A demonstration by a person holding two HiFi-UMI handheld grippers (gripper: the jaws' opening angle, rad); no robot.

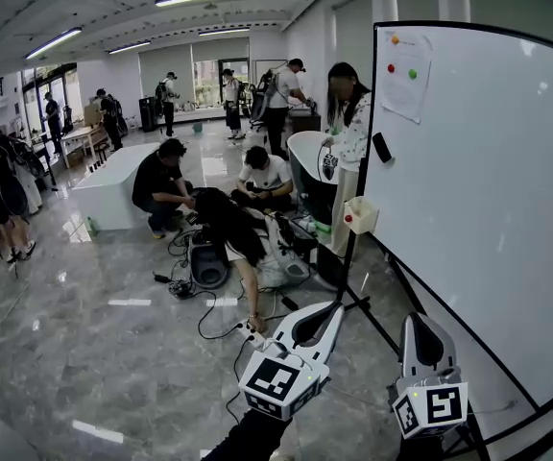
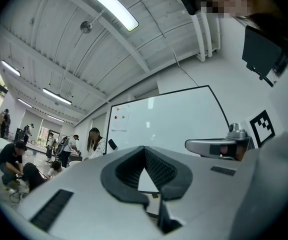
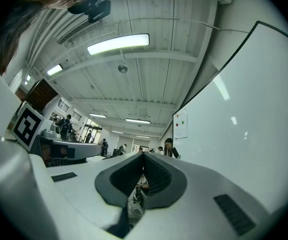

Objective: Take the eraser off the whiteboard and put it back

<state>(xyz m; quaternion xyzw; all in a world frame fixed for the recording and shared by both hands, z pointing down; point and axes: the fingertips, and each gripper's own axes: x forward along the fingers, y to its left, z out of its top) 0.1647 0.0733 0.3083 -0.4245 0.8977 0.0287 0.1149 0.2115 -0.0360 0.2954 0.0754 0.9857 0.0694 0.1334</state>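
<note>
Head view, whiteboard (image 1: 488, 209): it fills the right of the frame, a smooth, glossy white panel in a thin black rim. Come at it square-on so no hard edge scrapes it.
Left gripper (image 1: 337, 309): lower centre. It has a hard white shell and dark ribbed pads, and its jaws are closed on nothing. Keep it clear of the board.
Right gripper (image 1: 419, 319): lower right, nearer the board. It is built the same and its jaws are also closed and empty. Open them before you reach.
Paper sheet (image 1: 406, 75): flat and matte, at the board's upper left. Stay clear of it.
Eraser (image 1: 381, 147): upper middle, a small dark oblong, tilted, on the board's left edge just below the sheet and well apart from both grippers. Grip it across its narrow sides and pull straight off; it is probably magnetic.
</note>
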